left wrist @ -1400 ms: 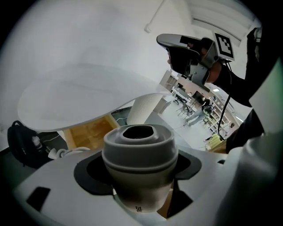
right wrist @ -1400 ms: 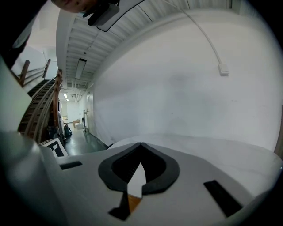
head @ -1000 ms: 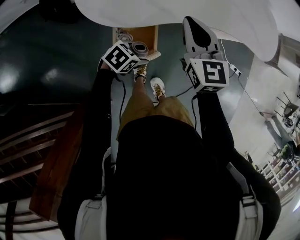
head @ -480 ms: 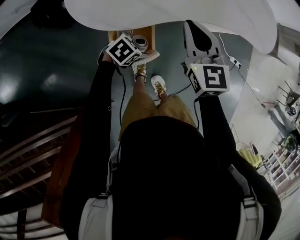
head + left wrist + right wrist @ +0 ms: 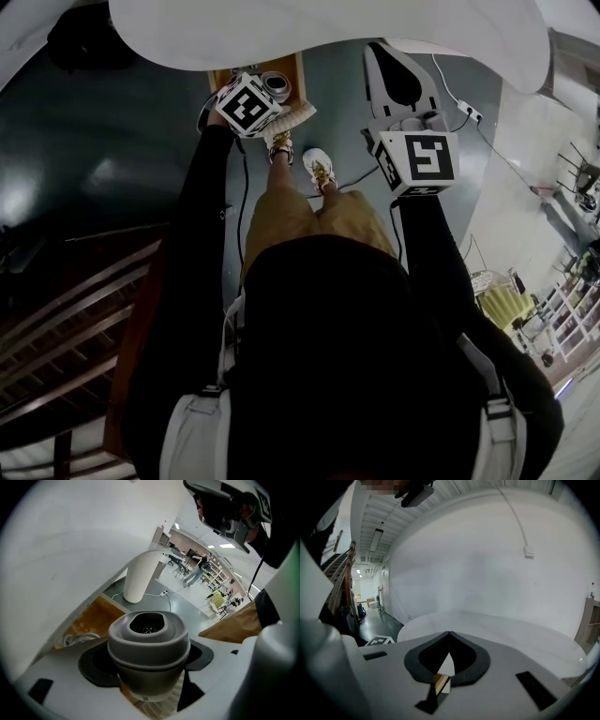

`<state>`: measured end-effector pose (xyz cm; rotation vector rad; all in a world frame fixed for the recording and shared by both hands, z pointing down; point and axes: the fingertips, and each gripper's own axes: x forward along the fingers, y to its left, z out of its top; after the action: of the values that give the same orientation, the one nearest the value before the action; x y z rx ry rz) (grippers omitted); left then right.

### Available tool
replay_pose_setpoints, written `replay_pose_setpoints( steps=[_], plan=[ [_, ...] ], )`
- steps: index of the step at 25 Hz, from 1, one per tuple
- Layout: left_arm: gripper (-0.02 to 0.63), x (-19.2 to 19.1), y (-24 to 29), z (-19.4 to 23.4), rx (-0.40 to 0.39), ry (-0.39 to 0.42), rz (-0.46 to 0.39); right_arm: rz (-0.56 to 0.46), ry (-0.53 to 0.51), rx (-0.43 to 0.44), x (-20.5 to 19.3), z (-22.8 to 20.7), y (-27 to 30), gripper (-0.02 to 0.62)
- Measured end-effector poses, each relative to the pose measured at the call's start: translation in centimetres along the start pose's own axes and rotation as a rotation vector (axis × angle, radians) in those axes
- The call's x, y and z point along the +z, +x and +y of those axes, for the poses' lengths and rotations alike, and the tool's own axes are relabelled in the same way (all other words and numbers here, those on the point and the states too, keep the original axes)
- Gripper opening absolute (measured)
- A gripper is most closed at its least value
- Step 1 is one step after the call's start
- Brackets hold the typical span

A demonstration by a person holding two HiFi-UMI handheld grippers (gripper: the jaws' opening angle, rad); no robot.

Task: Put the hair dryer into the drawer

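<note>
In the left gripper view my left gripper [image 5: 149,670] is shut on a grey hair dryer [image 5: 149,644], whose round nozzle points up between the jaws. The head view shows that gripper [image 5: 265,94] holding the dryer [image 5: 277,84] over an open wooden drawer [image 5: 228,75], which lies partly under a white tabletop [image 5: 328,28]. Inside the drawer [image 5: 89,618] lies a pale cable [image 5: 77,639]. My right gripper [image 5: 382,49] stands to the right of the drawer, apart from it. Its jaws [image 5: 449,633] are shut with nothing held.
A white ribbed pedestal [image 5: 140,576] stands on the dark floor behind the drawer. A power strip [image 5: 469,114] with a cord lies on the floor at right. Wooden stairs [image 5: 75,309] run along the left. The person's feet [image 5: 317,171] are just below the drawer.
My left gripper has carried the hair dryer a little farther from the body, over the drawer. The right gripper has hardly moved.
</note>
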<state>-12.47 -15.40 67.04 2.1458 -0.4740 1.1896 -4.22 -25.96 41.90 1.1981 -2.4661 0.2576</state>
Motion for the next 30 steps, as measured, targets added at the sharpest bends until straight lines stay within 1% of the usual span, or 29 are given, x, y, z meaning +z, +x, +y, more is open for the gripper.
replay_pose_setpoints(
  steps=[4, 7, 13, 18, 24, 26, 30],
  plan=[
    [0.380, -0.3, 0.9, 0.4, 0.041, 0.048, 0.019, 0.014, -0.012, -0.011, -0.4, 0.0, -0.5, 0.023],
    [0.380, -0.9, 1.7, 0.5, 0.044, 0.059, 0.035, 0.031, -0.018, -0.027, -1.0, -0.2, -1.0, 0.023],
    [0.380, -1.7, 2.9, 0.9, 0.044, 0.039, 0.014, 0.048, -0.010, -0.049, -1.6, -0.5, -1.3, 0.023],
    [0.380, -1.8, 3.6, 1.7, 0.068, 0.026, -0.004, 0.068, -0.010, -0.060, -2.5, -1.1, -1.4, 0.023],
    [0.382, -2.2, 4.2, 2.6, 0.085, -0.020, 0.003, 0.091, -0.052, -0.086, -2.9, -1.5, -2.2, 0.023],
    [0.382, -2.2, 4.6, 2.8, 0.090, -0.016, 0.009, 0.094, -0.047, -0.093, -3.0, -1.6, -2.3, 0.023],
    [0.382, -2.3, 5.5, 2.8, 0.088, 0.023, 0.037, 0.103, -0.049, -0.113, -3.4, -2.2, -2.6, 0.023]
  ],
)
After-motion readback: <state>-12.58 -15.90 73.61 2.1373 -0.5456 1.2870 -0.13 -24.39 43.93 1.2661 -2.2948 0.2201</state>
